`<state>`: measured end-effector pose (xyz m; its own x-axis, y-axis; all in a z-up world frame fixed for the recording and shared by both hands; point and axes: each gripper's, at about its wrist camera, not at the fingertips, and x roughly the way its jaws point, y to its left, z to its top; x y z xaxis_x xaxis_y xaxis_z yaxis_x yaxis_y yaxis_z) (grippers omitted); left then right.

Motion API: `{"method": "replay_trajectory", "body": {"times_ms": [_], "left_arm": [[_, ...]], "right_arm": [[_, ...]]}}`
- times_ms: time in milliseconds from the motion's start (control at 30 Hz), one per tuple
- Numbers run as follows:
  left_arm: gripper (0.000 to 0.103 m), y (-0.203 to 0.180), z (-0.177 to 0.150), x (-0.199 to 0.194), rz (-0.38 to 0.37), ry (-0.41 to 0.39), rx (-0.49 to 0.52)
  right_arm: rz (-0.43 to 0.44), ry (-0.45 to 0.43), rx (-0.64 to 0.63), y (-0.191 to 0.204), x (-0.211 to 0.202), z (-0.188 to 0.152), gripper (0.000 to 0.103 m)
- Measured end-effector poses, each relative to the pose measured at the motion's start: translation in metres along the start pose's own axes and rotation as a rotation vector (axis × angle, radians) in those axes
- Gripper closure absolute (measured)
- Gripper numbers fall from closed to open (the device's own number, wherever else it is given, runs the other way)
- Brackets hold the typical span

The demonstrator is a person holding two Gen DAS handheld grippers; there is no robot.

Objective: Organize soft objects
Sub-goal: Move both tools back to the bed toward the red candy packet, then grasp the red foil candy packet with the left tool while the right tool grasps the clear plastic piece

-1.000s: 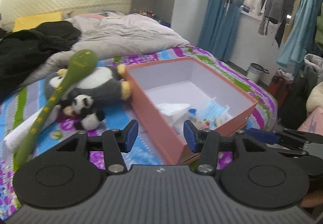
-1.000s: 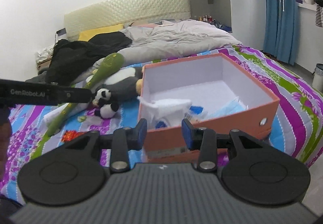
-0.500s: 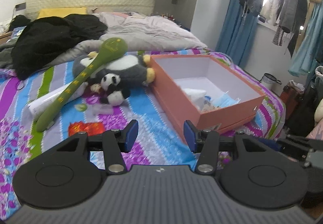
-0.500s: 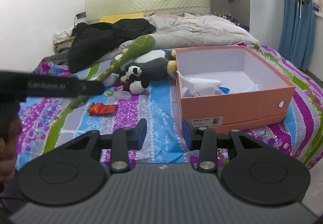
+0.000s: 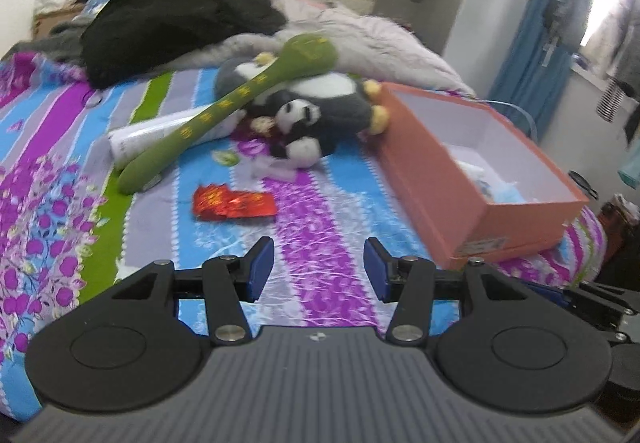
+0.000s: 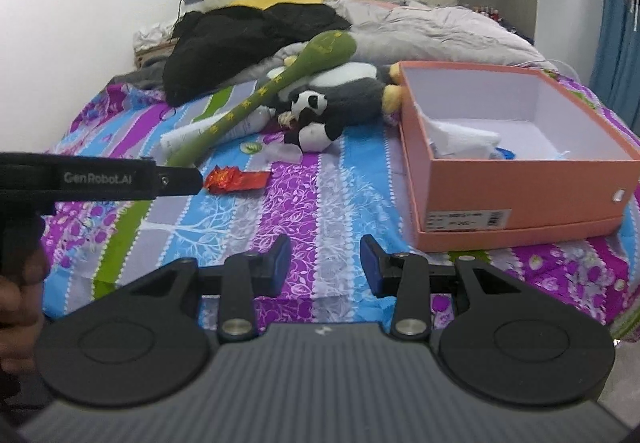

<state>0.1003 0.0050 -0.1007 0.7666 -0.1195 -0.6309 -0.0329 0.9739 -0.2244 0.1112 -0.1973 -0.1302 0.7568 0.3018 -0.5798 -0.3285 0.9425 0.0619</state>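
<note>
Blue-padded left hand-held gripper (image 5: 319, 269) and right hand-held gripper (image 6: 322, 265) hover level above bedspread (image 5: 320, 219), parted, empty.

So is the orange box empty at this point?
No. The lidless orange box already holds white crumpled material and something blue near its front wall; the rest of its floor is bare.

Your left gripper (image 5: 319, 269) hangs with jaws apart over the striped bedspread (image 5: 320, 227). Just ahead and slightly left lies a red wrapper (image 5: 234, 202); beyond it a small panda (image 5: 298, 127) leans on a bigger grey plush (image 5: 332, 99), a green snake (image 5: 224, 111) draped across. Ahead right sits the orange box (image 5: 472, 179) (lid off).
</note>
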Motion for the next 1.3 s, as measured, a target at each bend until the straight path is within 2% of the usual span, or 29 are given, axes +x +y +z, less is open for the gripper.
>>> {"method": "replay_trajectory", "body": {"times_ms": [400,467,533,733,833,1033,1133,1300], "left_arm": [[0.047,0.057,0.009,0.097,0.100,0.056,-0.065],[0.044,0.067,0.013,0.109,0.113,0.053,-0.084],[0.040,0.078,0.017,0.123,0.104,0.050,-0.101],[0.040,0.099,0.027,0.161,0.102,0.060,-0.125],[0.040,0.107,0.030,0.176,0.099,0.067,-0.132],[0.040,0.119,0.031,0.191,0.086,0.067,-0.142],[0.040,0.128,0.031,0.197,0.056,0.067,-0.184],[0.041,0.132,0.033,0.202,-0.009,0.077,-0.195]], "right_arm": [[0.043,0.018,-0.026,-0.011,0.098,0.030,0.062],[0.072,0.027,-0.019,-0.011,0.115,0.037,0.062],[0.089,0.042,-0.006,-0.011,0.131,0.042,0.062],[0.127,0.066,-0.013,-0.004,0.184,0.059,0.061],[0.149,0.068,-0.003,0.000,0.209,0.067,0.051],[0.192,0.085,-0.022,0.009,0.254,0.074,0.051],[0.211,0.100,-0.016,0.011,0.273,0.075,0.051],[0.231,0.089,-0.024,0.014,0.293,0.078,0.051]]}}
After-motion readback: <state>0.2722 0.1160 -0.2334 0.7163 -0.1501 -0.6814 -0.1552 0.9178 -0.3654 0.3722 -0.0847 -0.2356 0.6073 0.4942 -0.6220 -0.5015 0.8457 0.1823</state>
